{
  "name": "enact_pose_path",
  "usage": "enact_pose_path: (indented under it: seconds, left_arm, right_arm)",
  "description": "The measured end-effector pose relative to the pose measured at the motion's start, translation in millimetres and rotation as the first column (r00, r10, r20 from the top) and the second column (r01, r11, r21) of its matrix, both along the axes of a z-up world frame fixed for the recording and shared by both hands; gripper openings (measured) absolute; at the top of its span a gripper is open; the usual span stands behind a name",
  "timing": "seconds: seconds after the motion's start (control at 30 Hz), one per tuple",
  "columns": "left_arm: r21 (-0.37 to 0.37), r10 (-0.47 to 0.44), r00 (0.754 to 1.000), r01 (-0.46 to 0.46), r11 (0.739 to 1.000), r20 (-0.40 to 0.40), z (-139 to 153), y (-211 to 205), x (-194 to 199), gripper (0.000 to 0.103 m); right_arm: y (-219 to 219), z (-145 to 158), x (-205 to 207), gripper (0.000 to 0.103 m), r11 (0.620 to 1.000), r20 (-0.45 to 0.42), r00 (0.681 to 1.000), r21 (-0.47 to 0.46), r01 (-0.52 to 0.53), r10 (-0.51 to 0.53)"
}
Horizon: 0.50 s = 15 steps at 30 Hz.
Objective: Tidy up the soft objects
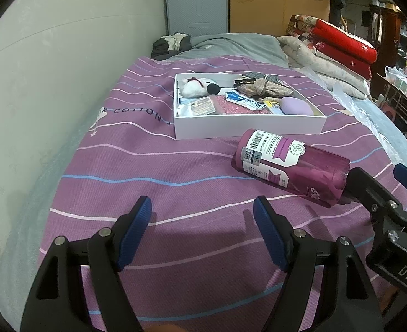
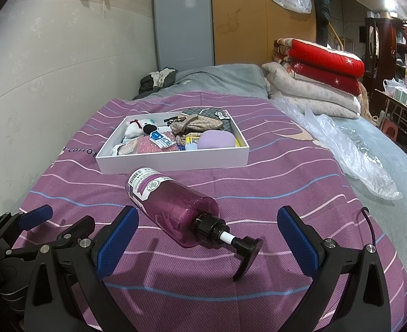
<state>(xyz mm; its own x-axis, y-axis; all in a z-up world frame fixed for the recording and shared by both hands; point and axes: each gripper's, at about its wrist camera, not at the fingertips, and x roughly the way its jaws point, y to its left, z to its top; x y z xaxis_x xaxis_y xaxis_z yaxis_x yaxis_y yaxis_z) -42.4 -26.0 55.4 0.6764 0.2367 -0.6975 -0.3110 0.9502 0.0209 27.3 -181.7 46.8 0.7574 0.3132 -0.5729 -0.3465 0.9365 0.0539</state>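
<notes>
White tray (image 2: 173, 163) lay well ahead of both sets of jaws on the bed (image 2: 259, 193) and already held the soft items: plush toy (image 2: 139, 130), folded cloth (image 2: 195, 124), lilac pad (image 2: 217, 139). Judged largely sorted. Left gripper (image 1: 202, 231) and right gripper (image 2: 207, 239) stood spread, empty. Pump bottle (image 2: 173, 210) lay between the right jaws, untouched.

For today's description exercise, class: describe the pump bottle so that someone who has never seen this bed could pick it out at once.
Start at the purple striped bedspread and find the shallow white box of soft things on it. Just in front of that box, out on the cover, the pump bottle lies on its side. It is the only hard, see-through magenta thing there, with a white label and a black pump head.
</notes>
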Motion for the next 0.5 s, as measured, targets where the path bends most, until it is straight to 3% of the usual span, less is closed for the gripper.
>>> enact_pose_path:
  seconds: [0.5]
  left_arm:
    - [-0.01, -0.017, 1.0, 0.017, 1.0, 0.019, 3.2, -3.2, -2.3, 0.076]
  right_arm:
    - [-1.3, -3.8, 0.8, 0.101, 1.0, -0.007, 1.0, 0.01, 0.004, -0.004]
